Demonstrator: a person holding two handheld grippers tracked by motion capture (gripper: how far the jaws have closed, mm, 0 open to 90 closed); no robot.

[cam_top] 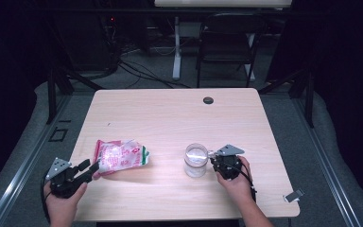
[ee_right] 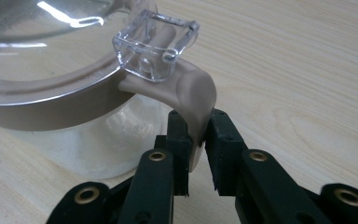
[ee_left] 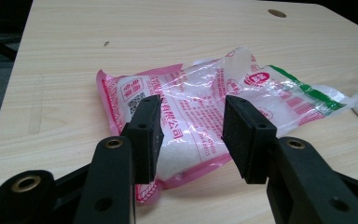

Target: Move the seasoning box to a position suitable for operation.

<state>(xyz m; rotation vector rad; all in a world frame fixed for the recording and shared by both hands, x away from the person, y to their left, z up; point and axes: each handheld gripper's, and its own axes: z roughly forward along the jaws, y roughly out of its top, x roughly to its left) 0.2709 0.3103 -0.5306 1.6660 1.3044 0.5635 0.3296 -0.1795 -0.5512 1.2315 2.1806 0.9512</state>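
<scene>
A pink and clear plastic bag of white grains lies flat on the left of the table. My left gripper is at its near left corner. In the left gripper view the jaws stand open, with the bag on the table just beyond and between them, untouched. A clear jar with a beige rim stands right of centre. My right gripper is at its right side. In the right gripper view the beige handle under a clear lid latch is pinched between the pads.
The light wooden table has a dark cable hole at the back. A small grey clip lies at the table's front right corner. A folding chair and cables stand on the floor behind.
</scene>
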